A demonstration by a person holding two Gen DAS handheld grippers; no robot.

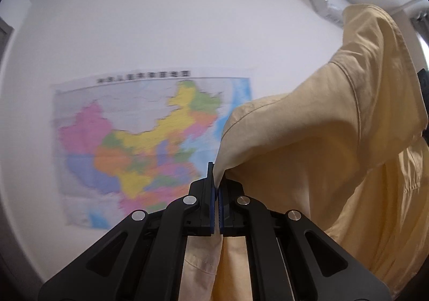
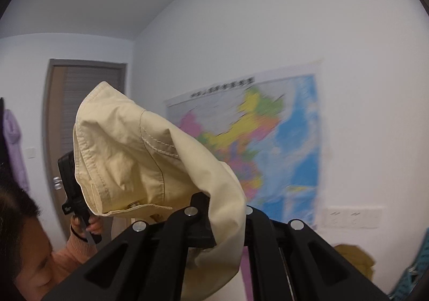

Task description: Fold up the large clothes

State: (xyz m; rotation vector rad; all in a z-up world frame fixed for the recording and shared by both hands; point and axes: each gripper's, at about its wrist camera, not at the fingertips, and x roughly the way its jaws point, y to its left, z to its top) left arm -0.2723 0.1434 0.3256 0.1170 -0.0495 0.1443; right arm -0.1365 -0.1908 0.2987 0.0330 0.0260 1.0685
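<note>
Held aloft, unfolded: pale yellow garment (image 1: 321, 145) clamped in the left gripper (image 1: 216, 193), trailing right and below it; draped over the right gripper (image 2: 228, 218), grip there impossible to tell. No fold apparent; folding seemingly all ahead.

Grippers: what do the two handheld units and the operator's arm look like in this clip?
Both the left gripper and the right gripper are matte black linkages with round silver pivot pins. The left one has blue ribbed pads. The operator wears a pink sleeve.
</note>
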